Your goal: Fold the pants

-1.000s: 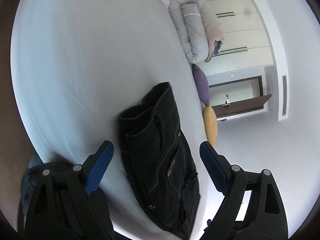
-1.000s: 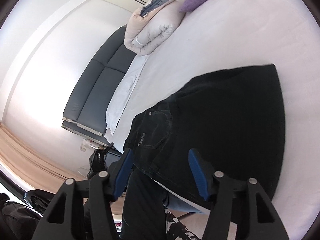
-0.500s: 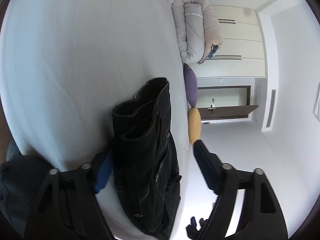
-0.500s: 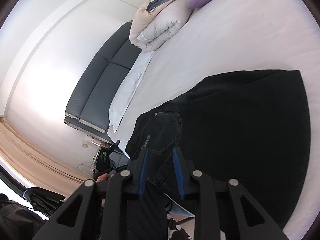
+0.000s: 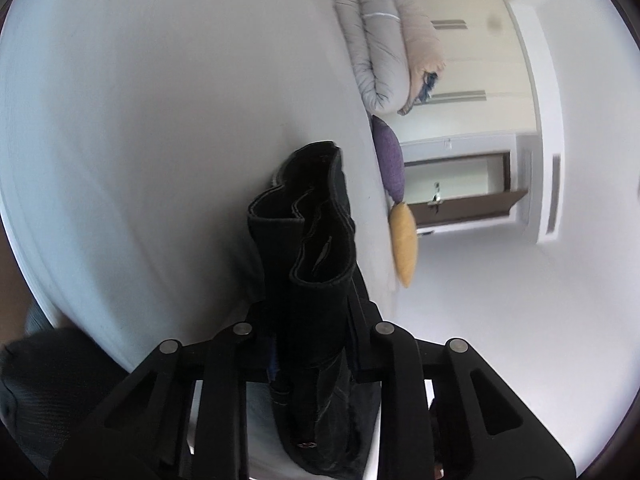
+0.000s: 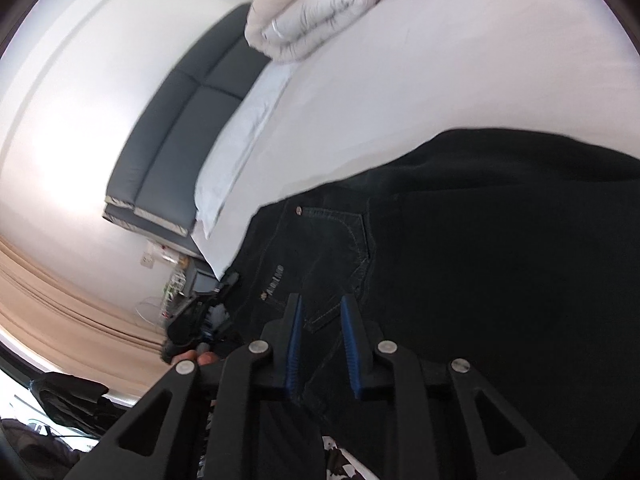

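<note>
Black denim pants [image 5: 316,248] lie on a white bed [image 5: 160,120], with the waist end near the bed's edge. My left gripper [image 5: 312,340] is shut on the bunched pants fabric, which stands up between its jaws and hides the pads. In the right wrist view the pants [image 6: 500,240] spread wide and flat. My right gripper [image 6: 320,340] is shut on the pants near the back pocket, its blue pads [image 6: 295,344] a narrow gap apart with dark fabric between.
A rolled duvet [image 5: 384,40] lies at the bed's far end, with a purple cushion [image 5: 390,156] and a yellow cushion [image 5: 404,244] along the edge. A dark sofa [image 6: 180,136], a white pillow [image 6: 240,136] and a wooden floor [image 6: 60,300] lie beyond the bed.
Both grippers were open above the pants and have closed on the fabric. The left closed last and now lifts a bunch of it; the right moved closer in.
</note>
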